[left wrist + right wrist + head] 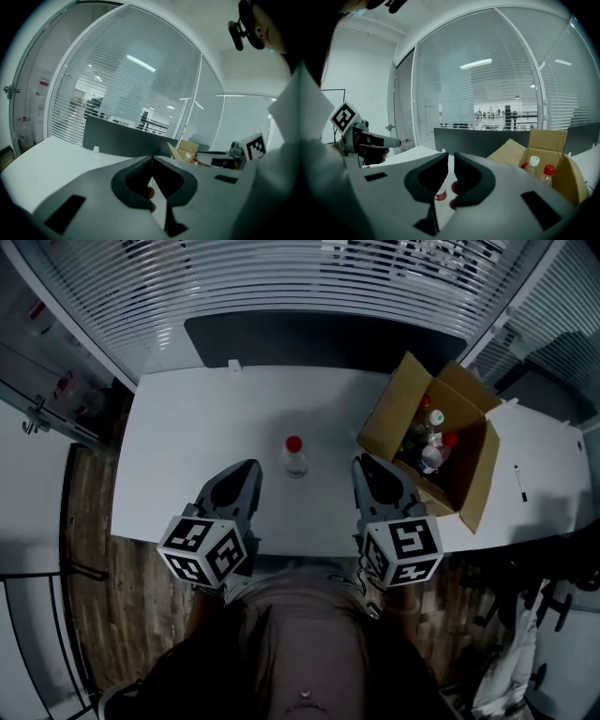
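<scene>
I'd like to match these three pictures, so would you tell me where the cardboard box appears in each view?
Head view: the cardboard box stands open on the table's right part, beyond the right gripper.
Left gripper view: small, right of centre, just above the jaws.
Right gripper view: large, at lower right, with bottles inside.
Shared landmark: the dark partition along the table's far edge.

A white table (187, 446) stands on wood flooring (103, 596) beside slatted blinds (281, 277)
</scene>
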`<state>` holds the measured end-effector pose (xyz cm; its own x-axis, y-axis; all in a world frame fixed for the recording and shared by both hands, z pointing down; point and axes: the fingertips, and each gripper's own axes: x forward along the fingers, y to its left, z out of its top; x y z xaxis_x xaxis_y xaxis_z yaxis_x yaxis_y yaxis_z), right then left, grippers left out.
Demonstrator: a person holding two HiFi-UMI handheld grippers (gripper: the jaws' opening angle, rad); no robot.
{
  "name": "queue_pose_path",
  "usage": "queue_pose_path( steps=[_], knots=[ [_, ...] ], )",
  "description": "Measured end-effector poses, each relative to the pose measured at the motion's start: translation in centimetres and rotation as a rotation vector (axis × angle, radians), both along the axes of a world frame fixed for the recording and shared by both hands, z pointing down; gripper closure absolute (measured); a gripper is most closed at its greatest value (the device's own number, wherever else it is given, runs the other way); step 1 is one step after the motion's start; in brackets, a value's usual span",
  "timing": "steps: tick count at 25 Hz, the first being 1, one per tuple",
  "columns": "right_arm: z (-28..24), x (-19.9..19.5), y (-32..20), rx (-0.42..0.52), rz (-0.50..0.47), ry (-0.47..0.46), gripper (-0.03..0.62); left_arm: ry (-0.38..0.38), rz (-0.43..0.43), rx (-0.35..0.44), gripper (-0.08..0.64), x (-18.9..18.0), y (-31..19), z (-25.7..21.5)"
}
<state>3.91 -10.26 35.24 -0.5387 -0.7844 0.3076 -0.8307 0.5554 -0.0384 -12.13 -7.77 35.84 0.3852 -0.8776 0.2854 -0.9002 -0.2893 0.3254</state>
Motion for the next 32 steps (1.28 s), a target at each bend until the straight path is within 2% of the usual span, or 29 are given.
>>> queue_pose_path(
  steps=[15, 20, 32],
  knots=[
    [-0.2, 1.0, 0.3, 0.013, 0.008, -0.001, 0.552, -0.007, 0.014, 0.009, 0.549, 1.3, -0.1, -0.5],
    [-0.6, 0.9, 0.4, 0.018, 0.004, -0.004, 0.552, -0.041, 0.011, 0.003, 0.552, 1.1, -0.2, -0.4],
    [-0.3, 1.2, -0.3, -0.007, 0.005, -0.041, 0.552, -0.011, 0.033, 0.002, 0.552, 1.6, -1.3, -0.3]
  ],
)
